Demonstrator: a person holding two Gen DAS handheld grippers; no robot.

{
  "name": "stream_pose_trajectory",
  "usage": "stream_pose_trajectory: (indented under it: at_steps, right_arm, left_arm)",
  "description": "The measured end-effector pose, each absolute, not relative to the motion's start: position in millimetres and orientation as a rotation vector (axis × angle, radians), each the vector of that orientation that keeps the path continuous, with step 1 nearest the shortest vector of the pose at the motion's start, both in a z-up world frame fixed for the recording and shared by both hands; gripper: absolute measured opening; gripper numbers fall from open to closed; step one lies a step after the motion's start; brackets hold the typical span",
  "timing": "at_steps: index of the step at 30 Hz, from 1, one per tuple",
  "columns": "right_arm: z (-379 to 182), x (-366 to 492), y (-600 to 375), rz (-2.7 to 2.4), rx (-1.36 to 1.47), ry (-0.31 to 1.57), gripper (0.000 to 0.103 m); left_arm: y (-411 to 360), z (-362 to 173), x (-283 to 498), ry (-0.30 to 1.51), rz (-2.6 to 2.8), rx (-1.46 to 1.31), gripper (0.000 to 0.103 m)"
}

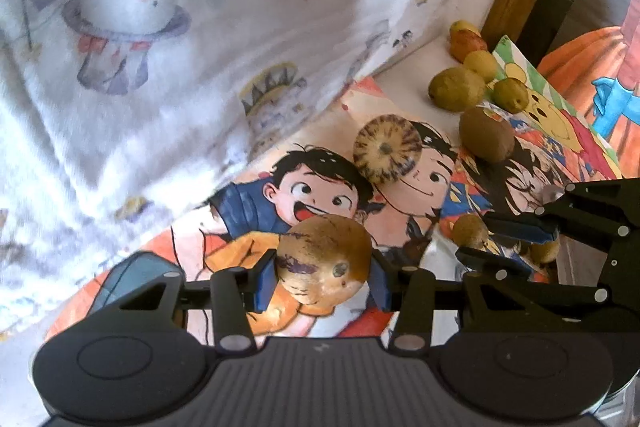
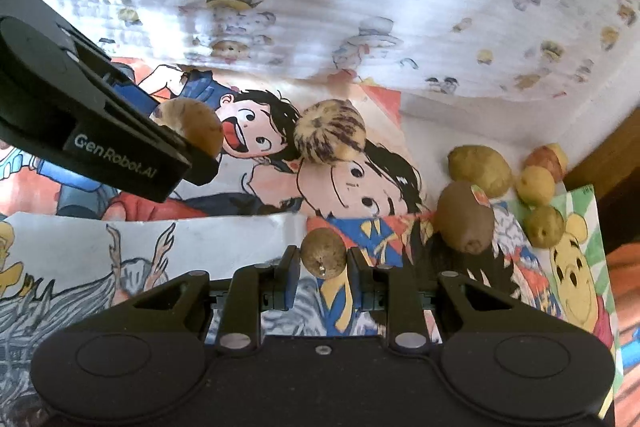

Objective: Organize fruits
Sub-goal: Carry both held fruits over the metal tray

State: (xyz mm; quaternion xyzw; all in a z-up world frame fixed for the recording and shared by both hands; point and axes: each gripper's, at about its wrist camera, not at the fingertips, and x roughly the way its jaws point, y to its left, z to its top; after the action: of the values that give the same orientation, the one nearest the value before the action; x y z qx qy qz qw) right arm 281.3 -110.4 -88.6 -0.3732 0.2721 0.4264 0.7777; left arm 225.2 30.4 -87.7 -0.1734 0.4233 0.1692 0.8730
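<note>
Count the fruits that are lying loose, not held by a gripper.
6: a striped round fruit on the cartoon drawing, a kiwi right of it, and four yellowish fruits near the corner. Others may be hidden.

Both grippers are matte black plastic. The left gripper (image 1: 322, 277) has a ribbed grey-black centre plate flanked by two round housings, silver pivot pins and blue pads on its fingers (image 1: 265, 281). The right gripper (image 2: 323, 261) matches; white "GenRobot.AI" lettering marks the left one's side.
</note>
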Motion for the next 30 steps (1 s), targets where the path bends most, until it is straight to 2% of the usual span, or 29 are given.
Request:
stream_pose_trajectory:
  at_steps: [12,30]
  right_arm:
    - [-76,284,-178,0.692,-0.673,0.624,0.027]
    - [-81,320,-306,0.424,-0.596,0.694,0.027]
  left_arm:
    - [-4,-80,242,0.895,0.246,-0.308,0.051]
    - [-113,-75,309,0.892,0.01,-0.219,0.051]
